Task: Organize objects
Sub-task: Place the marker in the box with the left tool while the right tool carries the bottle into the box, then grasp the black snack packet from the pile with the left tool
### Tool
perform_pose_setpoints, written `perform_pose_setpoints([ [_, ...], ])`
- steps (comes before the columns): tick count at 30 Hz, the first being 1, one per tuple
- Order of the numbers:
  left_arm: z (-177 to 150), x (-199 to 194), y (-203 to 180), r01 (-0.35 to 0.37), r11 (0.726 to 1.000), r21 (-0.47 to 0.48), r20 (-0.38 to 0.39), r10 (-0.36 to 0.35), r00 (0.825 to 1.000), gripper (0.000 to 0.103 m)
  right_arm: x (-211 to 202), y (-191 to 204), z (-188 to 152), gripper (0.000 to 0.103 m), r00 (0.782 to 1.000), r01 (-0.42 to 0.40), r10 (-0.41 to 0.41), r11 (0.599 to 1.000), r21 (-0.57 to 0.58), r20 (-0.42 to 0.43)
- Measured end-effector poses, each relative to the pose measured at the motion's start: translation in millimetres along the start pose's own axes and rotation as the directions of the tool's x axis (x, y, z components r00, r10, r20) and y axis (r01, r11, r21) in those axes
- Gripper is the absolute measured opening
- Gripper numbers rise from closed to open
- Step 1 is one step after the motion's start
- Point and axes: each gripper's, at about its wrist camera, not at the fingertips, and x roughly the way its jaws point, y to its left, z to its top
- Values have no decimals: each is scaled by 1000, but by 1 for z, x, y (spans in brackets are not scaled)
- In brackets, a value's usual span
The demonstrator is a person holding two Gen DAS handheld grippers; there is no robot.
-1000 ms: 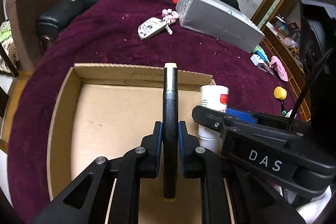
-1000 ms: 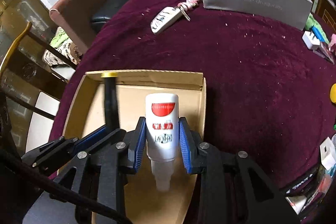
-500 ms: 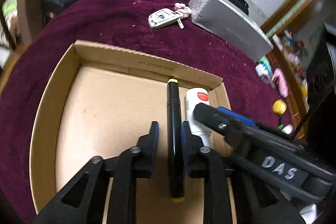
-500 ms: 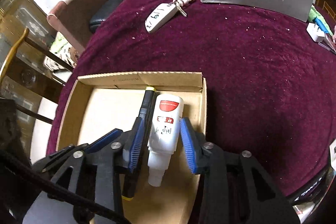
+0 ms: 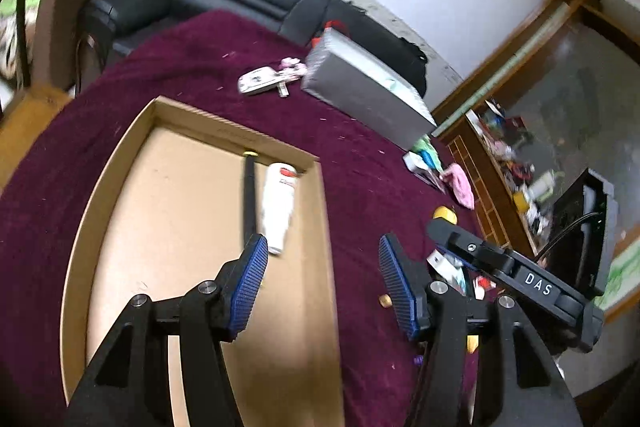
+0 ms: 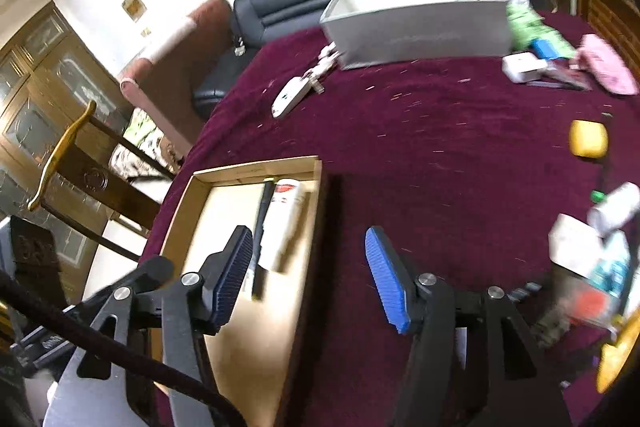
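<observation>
The cardboard box (image 5: pixel 120 163) fills the lower left of the left wrist view. At its far right side the white bottle (image 5: pixel 278 207) and black marker (image 5: pixel 249 199) now lie side by side, released. The left gripper (image 5: pixel 320 279) and right gripper (image 6: pixel 308 271) have just been opening; both are empty, so other objects probably come next.

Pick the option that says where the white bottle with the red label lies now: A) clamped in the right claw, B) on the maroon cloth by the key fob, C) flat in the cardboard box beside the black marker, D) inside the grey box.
C: the white bottle lies flat in the cardboard box, right beside the black marker.
</observation>
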Motion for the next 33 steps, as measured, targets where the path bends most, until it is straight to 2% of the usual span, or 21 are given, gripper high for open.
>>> perform_pose_setpoints([
  [2,-10,-4,-25,-9,998,67,12,9,1000,52,-28,-10,-10,58,998,31,-30,999,-20,55],
  [4,-17,-2,-50,-24,991,135,17,22,1000,52,-58,-15,-17,58,987,94,-86,994,-56,135],
  [6,-28,1,-79,-40,973,227,30,34,999,52,-98,-18,-28,62,948,196,-166,976,-90,272],
  [8,-39,9,-103,-39,955,295,27,33,999,52,-140,-28,-43,96,887,274,-225,959,-68,403],
  [9,-45,13,-111,-28,950,312,17,24,1000,52,-155,-37,-50,102,869,268,-222,962,-43,442],
  [10,-50,22,-121,-15,945,328,-3,17,1000,52,-166,-51,-56,103,865,228,-198,974,-10,462],
  [12,-59,39,-133,-9,937,348,-37,23,999,52,-175,-89,-62,103,892,128,-160,986,104,423],
  [14,-69,59,-145,-9,928,373,-73,39,997,52,-171,-127,-70,103,921,53,-130,976,213,368],
  [18,-89,94,-153,-48,910,411,-136,113,984,52,-155,-176,-90,103,944,56,-159,941,335,288],
  [23,-108,112,-166,-18,888,459,-146,96,985,51,-138,-205,-112,103,963,48,-142,926,375,228],
  [24,-109,116,-170,-21,876,483,-134,97,986,51,-136,-208,-116,103,965,42,-135,925,378,223],
  [27,-111,133,-186,-67,811,582,-79,138,987,51,-131,-218,-123,103,966,34,-128,923,384,223],
  [28,-113,140,-192,-74,781,620,-74,152,986,51,-131,-220,-124,103,965,36,-131,923,383,226],
  [31,-121,157,-207,-40,732,680,-103,150,983,51,-130,-227,-127,103,964,32,-130,922,386,230],
  [33,-134,168,-220,-69,664,745,-79,190,979,51,-130,-232,-129,103,965,26,-127,918,395,230],
])
